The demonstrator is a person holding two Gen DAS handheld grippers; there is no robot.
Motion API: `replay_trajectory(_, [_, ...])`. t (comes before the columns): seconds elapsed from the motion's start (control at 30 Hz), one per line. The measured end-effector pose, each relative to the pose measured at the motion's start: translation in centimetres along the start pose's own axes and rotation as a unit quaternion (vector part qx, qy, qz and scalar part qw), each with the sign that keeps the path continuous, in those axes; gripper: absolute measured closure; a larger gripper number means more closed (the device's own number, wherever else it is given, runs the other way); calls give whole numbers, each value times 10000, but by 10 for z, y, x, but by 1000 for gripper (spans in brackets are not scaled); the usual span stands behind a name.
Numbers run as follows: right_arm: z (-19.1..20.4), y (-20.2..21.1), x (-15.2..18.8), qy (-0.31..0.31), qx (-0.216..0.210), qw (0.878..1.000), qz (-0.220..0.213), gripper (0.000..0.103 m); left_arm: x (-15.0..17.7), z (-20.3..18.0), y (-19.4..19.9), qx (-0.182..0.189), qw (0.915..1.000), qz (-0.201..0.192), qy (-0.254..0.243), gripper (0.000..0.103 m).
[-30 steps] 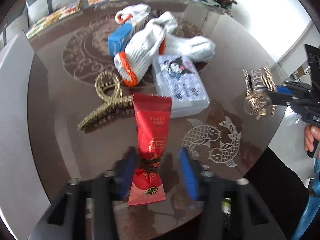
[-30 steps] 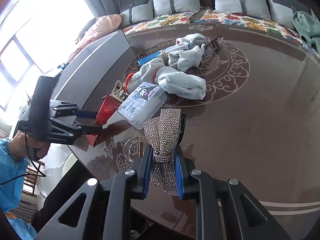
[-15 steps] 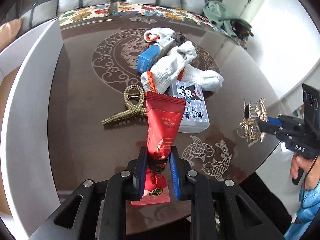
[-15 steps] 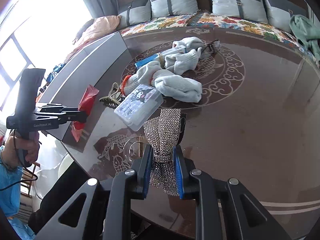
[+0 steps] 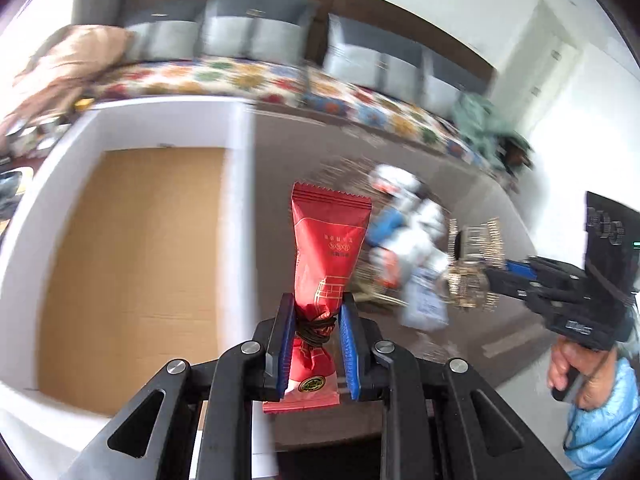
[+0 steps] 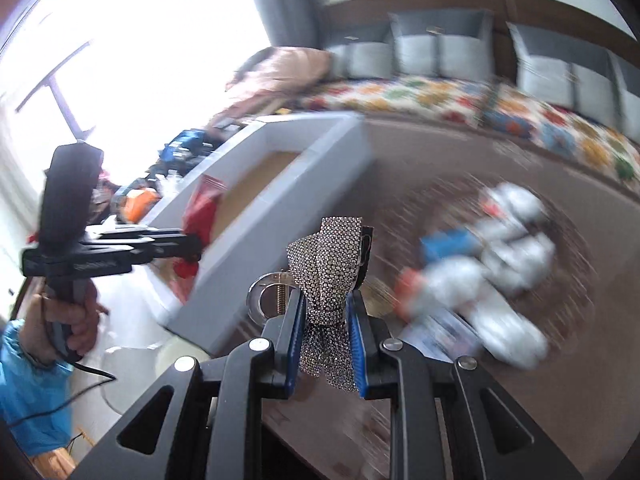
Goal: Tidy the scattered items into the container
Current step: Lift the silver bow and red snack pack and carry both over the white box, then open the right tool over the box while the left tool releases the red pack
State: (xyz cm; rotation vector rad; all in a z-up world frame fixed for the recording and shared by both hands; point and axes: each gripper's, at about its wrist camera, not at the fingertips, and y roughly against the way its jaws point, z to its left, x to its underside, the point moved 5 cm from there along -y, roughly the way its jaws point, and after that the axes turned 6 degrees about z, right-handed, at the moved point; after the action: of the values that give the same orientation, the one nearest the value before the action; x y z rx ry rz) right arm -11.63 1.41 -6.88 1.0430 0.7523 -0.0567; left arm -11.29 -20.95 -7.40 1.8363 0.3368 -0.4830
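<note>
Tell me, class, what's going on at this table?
A person is tidying with a claw in each hand. The left claw grips a red snack packet, held over the white box. The right claw grips a rhinestone hair clip. Gloves and other items remain on the table.

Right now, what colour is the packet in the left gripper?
Red with gold print, clearest in the left wrist view: packet.
</note>
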Motion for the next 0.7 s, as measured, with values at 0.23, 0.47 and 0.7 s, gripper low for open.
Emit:
replay_trajectory(0.23, [123,-73,-69,821,-773,9936,108,82,17,116,10,-604,9936,125,949,82])
replay_trajectory(0.47, [191,-178,-71,1492,-692,9820,923,82,33,163,-4,-853,9876,372,1265,82])
replay_trajectory(0.7, [189,-217,-56,1542,-482,9776,1348,79,37,171,-26,-868,9845,593,1406,80])
